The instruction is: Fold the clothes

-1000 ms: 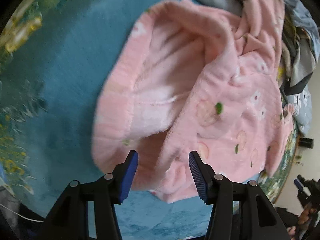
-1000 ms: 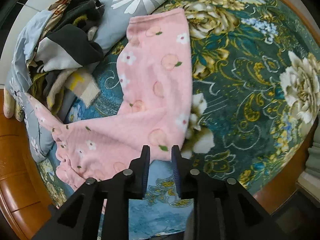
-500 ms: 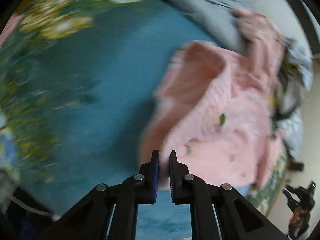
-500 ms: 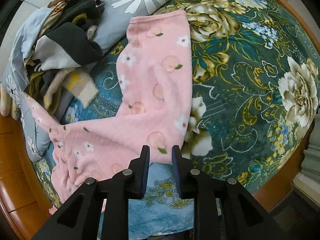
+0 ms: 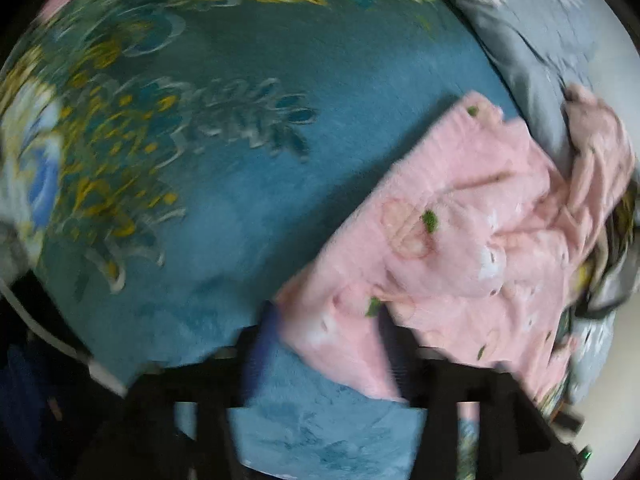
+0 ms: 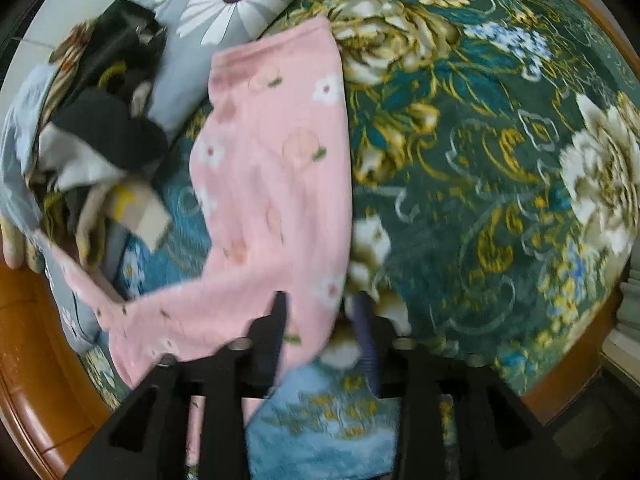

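Pink fleece pyjama trousers with peach and flower prints lie on a teal floral blanket. In the left wrist view the trousers (image 5: 460, 248) spread to the right, and my left gripper (image 5: 324, 344) is open with a corner of the pink cloth between its blurred fingers. In the right wrist view one pink leg (image 6: 276, 168) runs away from me, and my right gripper (image 6: 320, 328) is open over the near edge of the cloth.
A heap of other clothes, black, grey and patterned (image 6: 96, 132), lies at the left beside a grey daisy-print pillow (image 6: 240, 4). The blanket (image 6: 500, 160) covers the bed, with a wooden frame (image 6: 24, 352) at its left edge. Grey bedding (image 5: 532, 40) lies beyond the trousers.
Both grippers have opened from shut. The left gripper swung left and then let go of the pink cloth, which now lies flatter. The right gripper moved closer to the cloth's edge.
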Motion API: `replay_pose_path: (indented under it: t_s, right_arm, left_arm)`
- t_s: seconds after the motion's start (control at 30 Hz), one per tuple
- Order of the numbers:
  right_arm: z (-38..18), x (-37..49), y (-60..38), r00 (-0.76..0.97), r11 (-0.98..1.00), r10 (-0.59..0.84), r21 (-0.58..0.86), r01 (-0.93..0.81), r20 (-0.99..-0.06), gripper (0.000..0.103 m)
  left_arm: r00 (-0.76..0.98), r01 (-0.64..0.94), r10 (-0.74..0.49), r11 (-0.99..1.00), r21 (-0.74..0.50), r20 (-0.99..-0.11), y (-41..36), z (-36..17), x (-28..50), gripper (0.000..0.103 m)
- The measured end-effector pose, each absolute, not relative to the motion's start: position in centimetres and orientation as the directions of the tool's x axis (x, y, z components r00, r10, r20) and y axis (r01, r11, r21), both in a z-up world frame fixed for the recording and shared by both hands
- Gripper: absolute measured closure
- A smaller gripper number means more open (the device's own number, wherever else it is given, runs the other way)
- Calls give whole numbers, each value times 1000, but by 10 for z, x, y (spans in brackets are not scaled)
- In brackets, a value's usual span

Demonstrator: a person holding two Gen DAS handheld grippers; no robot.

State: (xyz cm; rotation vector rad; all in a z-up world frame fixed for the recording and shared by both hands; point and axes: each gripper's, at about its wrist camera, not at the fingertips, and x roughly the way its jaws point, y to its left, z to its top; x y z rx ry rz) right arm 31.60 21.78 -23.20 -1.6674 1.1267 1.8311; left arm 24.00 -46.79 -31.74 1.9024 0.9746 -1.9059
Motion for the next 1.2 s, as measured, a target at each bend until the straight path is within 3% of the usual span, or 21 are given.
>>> replay_pose_path:
  t_s: [0.2,0.43,0.67,0.7,0.73,0.77,0.83,0.97,1.07,1.2]
  right_arm:
    - [-264,274,270,-232,-532,-215,313,-787,-949,57]
    - [-311,225,325,-202,-556,-143,247,-794,-969,57]
    - [-337,208,356,-259,-478,-148,299,-826,-954,58]
    - [-338,208,356,-264,-471,-153,305,-828,-952,59]
    - [-339,207,356,-268,-464,-156,310,-830,-951,68]
    - [-339,207,355,-269,-460,-166,315,-830,-949,84]
    - [-336,206,354,-267,-467,-174,318,-825,-948,98]
    - [-304,206,357,-296,-515,-150,330,-791,-943,100]
    - [-257,220,371,-364,-553,-94,353,-755,-927,100]
    - [-200,279,397,-443,-541,-1,373,-754,-897,101]
  left_arm:
    - [-95,788,287,-564,-248,-953,-455,-337,278,37]
    - [-127,848,266,-471,-244,-956,-435,-357,280,36]
    - [-222,887,224,-357,-292,-949,-439,-357,271,40]
    - [-234,891,219,-341,-299,-947,-441,-356,271,43]
    - [-245,895,214,-326,-305,-946,-442,-355,270,56]
    - [-253,898,212,-312,-311,-944,-444,-354,269,71]
    - [-241,903,203,-311,-296,-949,-445,-349,263,88]
    - [-238,871,186,-394,-294,-953,-445,-324,237,94]
    - [-305,810,189,-464,-358,-933,-446,-288,214,95]
    - [-340,697,185,-608,-379,-922,-448,-241,198,95]
